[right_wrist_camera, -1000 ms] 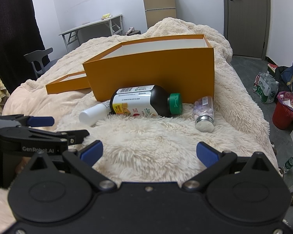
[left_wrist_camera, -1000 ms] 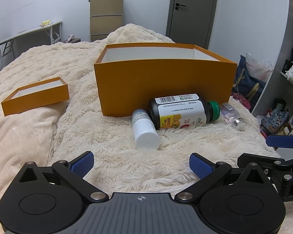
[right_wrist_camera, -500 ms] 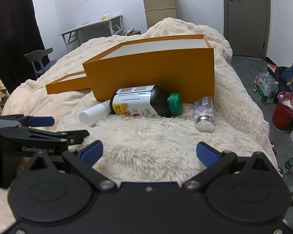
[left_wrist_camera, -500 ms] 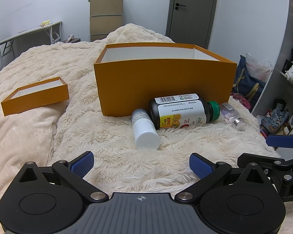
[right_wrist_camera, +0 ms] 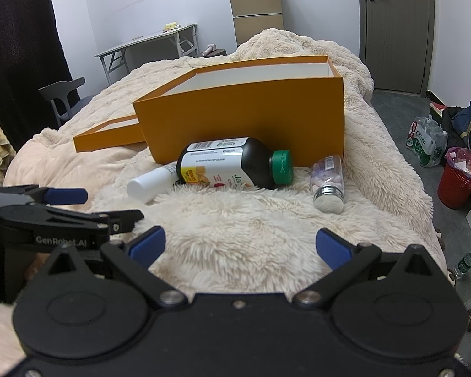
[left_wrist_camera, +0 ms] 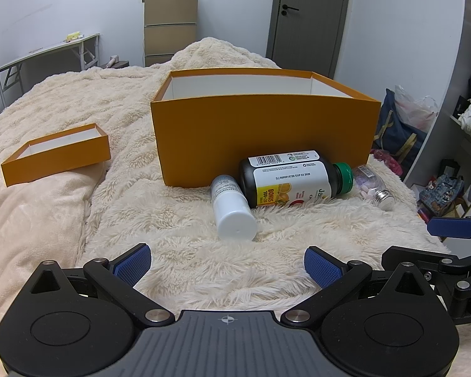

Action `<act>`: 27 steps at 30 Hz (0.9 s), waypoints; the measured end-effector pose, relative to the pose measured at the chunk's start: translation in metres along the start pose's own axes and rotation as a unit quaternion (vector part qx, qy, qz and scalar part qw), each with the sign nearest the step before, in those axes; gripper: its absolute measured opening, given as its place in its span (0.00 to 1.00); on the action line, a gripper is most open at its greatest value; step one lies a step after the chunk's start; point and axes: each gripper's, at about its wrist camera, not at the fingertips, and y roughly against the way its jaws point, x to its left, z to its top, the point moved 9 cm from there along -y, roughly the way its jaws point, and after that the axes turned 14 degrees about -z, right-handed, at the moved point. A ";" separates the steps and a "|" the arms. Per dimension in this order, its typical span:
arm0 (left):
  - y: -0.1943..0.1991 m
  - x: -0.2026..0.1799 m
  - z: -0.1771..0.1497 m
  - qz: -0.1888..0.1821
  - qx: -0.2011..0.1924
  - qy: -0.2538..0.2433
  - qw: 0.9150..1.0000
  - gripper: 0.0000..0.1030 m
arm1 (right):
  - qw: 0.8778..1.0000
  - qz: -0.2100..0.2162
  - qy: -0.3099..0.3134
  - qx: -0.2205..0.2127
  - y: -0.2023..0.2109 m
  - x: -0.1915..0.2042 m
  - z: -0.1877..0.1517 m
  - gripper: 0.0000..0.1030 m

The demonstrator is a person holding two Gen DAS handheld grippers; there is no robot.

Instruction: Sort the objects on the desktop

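Far left on fluffy cream blanket point(left_wrist_camera: 179, 245): shallow orange cardboard lid point(left_wrist_camera: 55, 154), upturned, white inside, well apart from rest, prob. set aside so box stays open. Next, big open orange cardboard box point(left_wrist_camera: 263, 132), white inside, nothing visible in it from here; likely sorting target. Along its front wall, three items on their sides, none sorted yet: small white plastic bottle point(left_wrist_camera: 232, 207), base toward cam, touching dark brown supplement bottle w/ green cap point(left_wrist_camera: 292, 179), cap pointing right, body just beside box wall; then clear pill bottle w/ silver cap point(right_wrist_camera: 328, 179), pale tablets inside, just beside green cap. Left gripper point(left_wrist_camera: 226, 262) low over blanket, short of white bottle, blue pads spread wide, nothing between them; looks lined up for white bottle as nearest pick. Right gripper point(right_wrist_camera: 240, 245) alongside, also spread wide and empty, facing gap btw green cap and pill bottle; pill bottle seems its natural first grab.
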 end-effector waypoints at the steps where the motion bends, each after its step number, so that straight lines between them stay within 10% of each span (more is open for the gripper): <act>1: 0.000 0.000 0.000 0.000 0.000 0.000 1.000 1.00 | 1.000 0.000 0.000 0.000 0.000 0.000 0.000 1.00; 27: 0.000 -0.001 0.000 -0.003 0.002 -0.001 1.000 1.00 | 1.000 0.001 -0.001 0.001 -0.002 0.000 0.000 1.00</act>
